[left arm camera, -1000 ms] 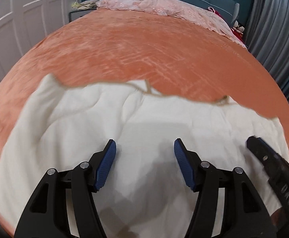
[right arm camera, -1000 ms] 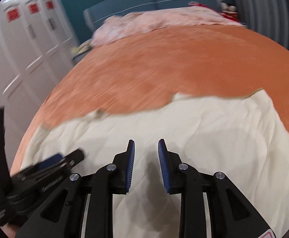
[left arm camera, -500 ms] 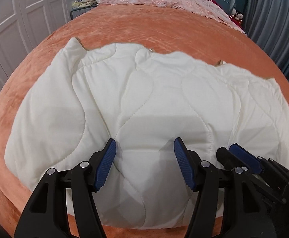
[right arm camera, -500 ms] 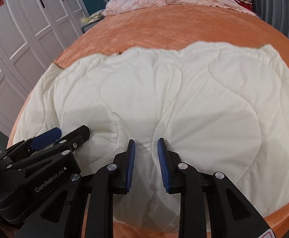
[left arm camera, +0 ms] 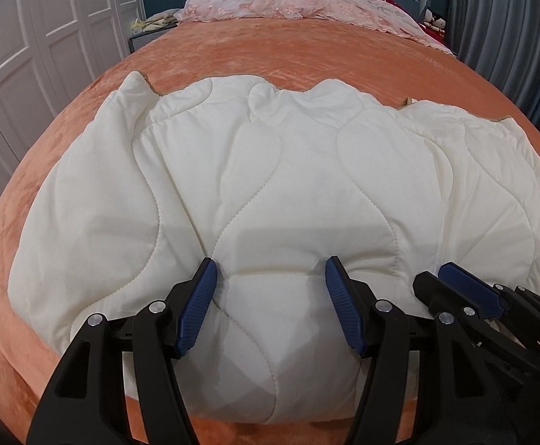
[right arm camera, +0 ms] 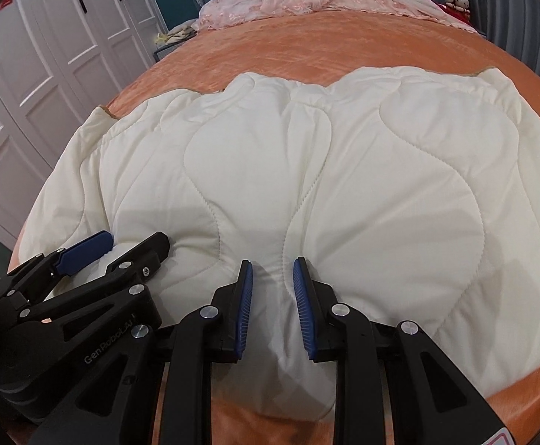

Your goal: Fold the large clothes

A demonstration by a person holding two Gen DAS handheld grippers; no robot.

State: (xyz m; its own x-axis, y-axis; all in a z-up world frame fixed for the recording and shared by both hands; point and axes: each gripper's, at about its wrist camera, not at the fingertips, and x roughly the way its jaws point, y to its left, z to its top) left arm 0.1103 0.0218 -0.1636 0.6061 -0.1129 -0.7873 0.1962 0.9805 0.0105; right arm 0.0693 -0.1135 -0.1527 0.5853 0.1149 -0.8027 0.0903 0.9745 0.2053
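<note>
A cream quilted comforter (left arm camera: 270,170) lies doubled over on the orange bed cover (left arm camera: 288,52), its near fold at the bed's front edge. My left gripper (left arm camera: 271,282) is shut on a thick bunch of that near fold, which bulges between the blue pads. Close on its right, my right gripper (right arm camera: 272,278) pinches a narrower pleat of the same fold, creases running into its pads. Each gripper shows in the other's view: the right gripper (left arm camera: 455,285) low on the right, the left gripper (right arm camera: 121,248) low on the left.
Pink bedding (left arm camera: 288,3) is heaped at the head of the bed against a blue headboard. White wardrobe doors (left arm camera: 47,37) line the left side, with a small nightstand (left arm camera: 147,33) beyond. Grey curtains (left arm camera: 511,37) hang on the right.
Both grippers drew back and down with the comforter's edge. The comforter, raised and blurred before, now lies spread flat with its whole top side in view. Neither jaw gap changed visibly.
</note>
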